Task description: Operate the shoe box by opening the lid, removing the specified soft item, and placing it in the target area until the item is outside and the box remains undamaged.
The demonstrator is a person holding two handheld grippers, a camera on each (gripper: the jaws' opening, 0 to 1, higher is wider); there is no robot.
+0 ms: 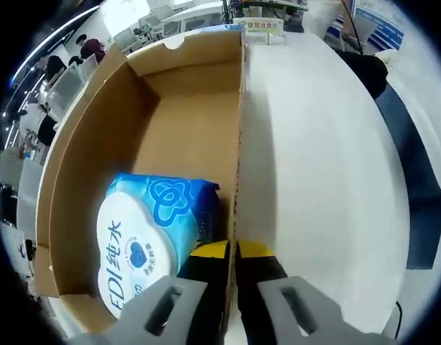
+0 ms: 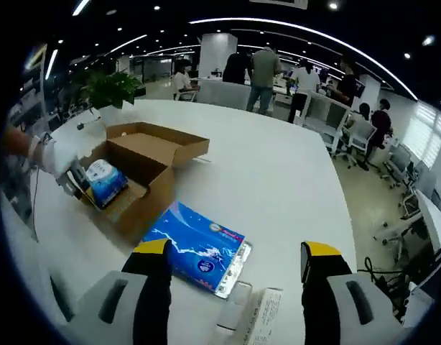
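An open brown cardboard shoe box (image 1: 177,122) lies below me, its flap lid (image 2: 157,141) folded out flat on the white table. Inside, at one end, sits a soft blue and white tissue pack (image 1: 152,230). My left gripper (image 1: 233,251) is shut on the box's side wall, one yellow-tipped jaw inside next to the pack and the other outside. In the right gripper view the box (image 2: 145,194) stands at the left, with the pack (image 2: 105,180) in it and the left gripper (image 2: 77,181) at its end. My right gripper (image 2: 236,250) hangs open above the table, holding nothing.
A flat blue packet (image 2: 199,248) lies on the white table (image 2: 278,180) just before the right jaws, with a white paper slip (image 2: 262,316) beside it. A potted plant (image 2: 109,88) stands far left. People and office chairs are beyond the table's far edge.
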